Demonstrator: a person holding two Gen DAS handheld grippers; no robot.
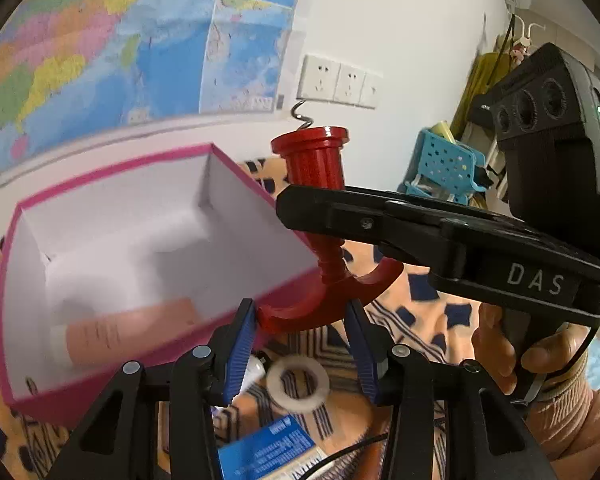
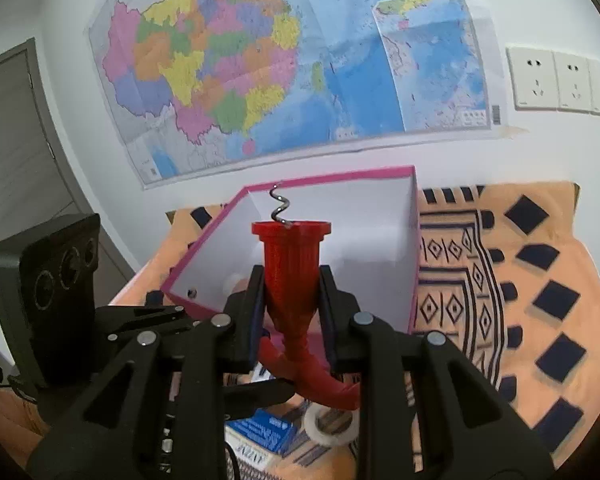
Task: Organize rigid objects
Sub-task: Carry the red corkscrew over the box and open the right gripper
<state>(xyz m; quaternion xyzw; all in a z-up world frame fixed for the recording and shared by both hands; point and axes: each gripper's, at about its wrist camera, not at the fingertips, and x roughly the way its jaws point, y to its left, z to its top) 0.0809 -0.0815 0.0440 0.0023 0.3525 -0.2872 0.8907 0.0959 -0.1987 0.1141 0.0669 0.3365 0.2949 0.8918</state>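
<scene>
A red corkscrew [image 1: 324, 184] with a metal spiral pointing up is held in the air beside a pink box [image 1: 204, 328] with a white inside. My right gripper [image 2: 292, 296] is shut on the corkscrew's ribbed body [image 2: 292, 264]. My left gripper [image 1: 300, 320] stands open around the curved red handle [image 1: 296, 314], its blue pads beside it. A pink tube [image 1: 128, 330] lies in the box. The right gripper's black finger [image 1: 340, 210] crosses the left wrist view.
A white tape roll [image 1: 298, 386] and a blue packet [image 1: 268, 450] lie on the orange patterned cloth [image 2: 520, 300]. A wall map [image 2: 260, 60] and sockets [image 2: 560, 80] are behind. A blue basket [image 1: 444, 168] stands at the far right.
</scene>
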